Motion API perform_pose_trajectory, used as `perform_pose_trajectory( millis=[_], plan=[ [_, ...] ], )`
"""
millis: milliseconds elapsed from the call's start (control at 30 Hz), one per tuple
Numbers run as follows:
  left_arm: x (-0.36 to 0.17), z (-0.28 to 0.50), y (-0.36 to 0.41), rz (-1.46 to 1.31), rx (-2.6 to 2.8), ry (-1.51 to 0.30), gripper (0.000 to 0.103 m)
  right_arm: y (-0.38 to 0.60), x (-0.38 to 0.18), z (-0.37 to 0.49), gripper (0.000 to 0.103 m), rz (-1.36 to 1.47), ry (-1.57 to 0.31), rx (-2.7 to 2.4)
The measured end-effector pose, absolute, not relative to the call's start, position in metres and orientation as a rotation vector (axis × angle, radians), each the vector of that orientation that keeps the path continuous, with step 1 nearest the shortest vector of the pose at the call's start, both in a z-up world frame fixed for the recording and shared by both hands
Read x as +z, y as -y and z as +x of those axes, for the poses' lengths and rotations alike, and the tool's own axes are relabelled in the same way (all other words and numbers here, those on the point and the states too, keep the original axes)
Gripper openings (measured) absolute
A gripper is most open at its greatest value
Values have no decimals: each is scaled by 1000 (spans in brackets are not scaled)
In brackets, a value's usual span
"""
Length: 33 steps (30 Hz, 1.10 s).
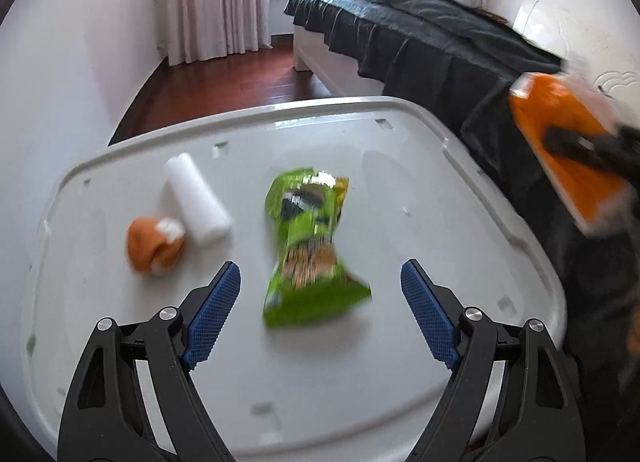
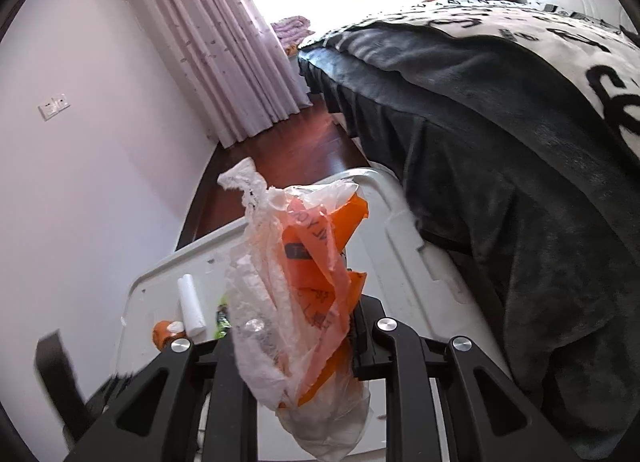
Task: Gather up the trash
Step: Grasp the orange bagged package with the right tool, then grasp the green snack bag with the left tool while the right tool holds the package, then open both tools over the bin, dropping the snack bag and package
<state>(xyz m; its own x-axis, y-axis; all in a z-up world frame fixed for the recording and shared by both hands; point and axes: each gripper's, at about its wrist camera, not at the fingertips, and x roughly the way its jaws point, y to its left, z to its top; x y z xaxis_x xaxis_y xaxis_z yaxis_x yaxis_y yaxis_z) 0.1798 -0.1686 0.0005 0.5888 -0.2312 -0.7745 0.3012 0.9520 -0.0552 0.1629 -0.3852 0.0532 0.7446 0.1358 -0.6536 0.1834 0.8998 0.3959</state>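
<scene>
Left gripper [image 1: 320,294] fingers spread, green wrapper [image 1: 310,246] between them, long axis along the reach; right gripper [image 2: 320,326] fingers pinching bag [image 2: 304,290], lifted off lid [image 1: 400,150].

A: What does the left gripper [image 1: 320,290] look like?

B: Black plastic arms with cut-out windows, a round silver screw head at each pivot, and two fingers [image 1: 216,316] faced with blue pads in a fine ribbed grid.

A: And the right gripper [image 2: 296,346]?

B: The same black linkage and silver screw heads; its pads are hidden. Seen from the left gripper's camera, it shows only as a blurred black bar far to the right of those blue pads.
</scene>
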Motion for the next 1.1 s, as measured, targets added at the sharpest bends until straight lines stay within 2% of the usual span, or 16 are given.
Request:
perform_pose_trajectory(
  millis=[300, 333, 367, 400, 467, 733, 1100],
  plan=[
    [-49, 233, 190, 138, -247, -964, 79, 394, 61, 159, 20, 459, -702, -35],
    [-56, 237, 189, 119, -256, -980, 73, 391, 61, 160, 20, 452, -706, -30],
    [-62, 240, 188, 106, -265, -1001, 50, 389, 60, 161, 20, 444, -708, -27],
    [-63, 241, 185, 90, -279, -985, 40, 386, 60, 162, 20, 435, -708, -26],
    [-63, 241, 180, 67, -281, -975, 35, 383, 62, 163, 20, 417, -703, -31],
    [-35, 198, 166, 103, -249, -924, 34, 374, 61, 161, 21, 410, -697, -40],
    [30, 81, 114, 104, -200, -853, 34, 338, 57, 143, 21, 444, -741, 62]
  ],
)
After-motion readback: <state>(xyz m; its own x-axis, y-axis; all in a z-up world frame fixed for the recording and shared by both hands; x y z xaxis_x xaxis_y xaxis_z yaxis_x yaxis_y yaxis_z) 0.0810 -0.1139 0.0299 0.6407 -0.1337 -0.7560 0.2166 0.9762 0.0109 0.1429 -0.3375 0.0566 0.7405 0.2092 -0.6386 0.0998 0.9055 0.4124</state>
